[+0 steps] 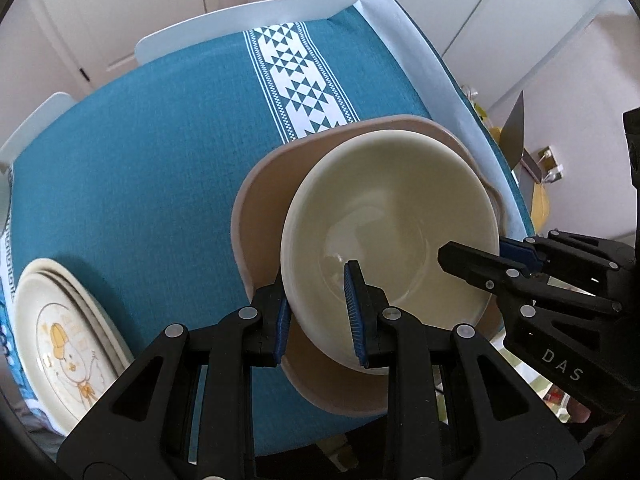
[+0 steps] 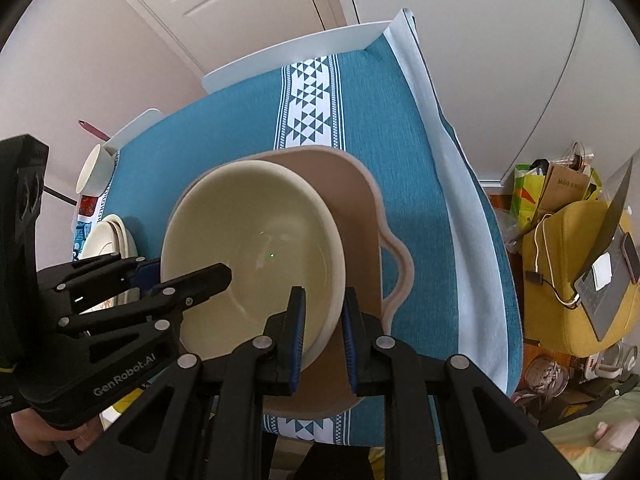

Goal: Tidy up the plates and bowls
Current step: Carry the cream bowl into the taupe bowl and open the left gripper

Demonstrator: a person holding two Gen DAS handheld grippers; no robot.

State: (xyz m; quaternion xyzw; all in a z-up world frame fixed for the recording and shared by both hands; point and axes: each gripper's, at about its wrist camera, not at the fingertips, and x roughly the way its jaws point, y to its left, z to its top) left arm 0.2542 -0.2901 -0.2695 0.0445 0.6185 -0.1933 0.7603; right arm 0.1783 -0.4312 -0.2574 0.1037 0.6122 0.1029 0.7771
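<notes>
Cream ceramic: the bowl (image 1: 390, 220) is what I have in both tools. My left gripper (image 1: 320, 312) is clamped across its near rim, one blue pad inside and one outside; my right gripper (image 2: 322, 334) pinches the opposite rim the same way. The bowl sits tilted over the pinkish-beige tray (image 2: 356, 208), a flat dish with a looped handle lying on the teal tablecloth (image 1: 140, 160). I can't tell whether the bowl's base is touching the tray yet or just above it.

Progress, as I judge it: mid-task. This bowl looks close to being set on the tray, not let go yet. Off to the left edge of the table lies a small stack of cream plates (image 1: 68, 344), the top one printed with a cartoon duck in a yellow cap; those seem already gathered. Farther back, in the right wrist view, a white bowl (image 2: 94, 174) stands alone at the table's edge, probably still to be collected.

Writing: "DAS" on the right tool's body (image 1: 562, 364); "GenRobot.AI" on the left tool's body (image 2: 124, 378). A brown paper bag (image 2: 568, 184) beyond the table carries print too small to read.
</notes>
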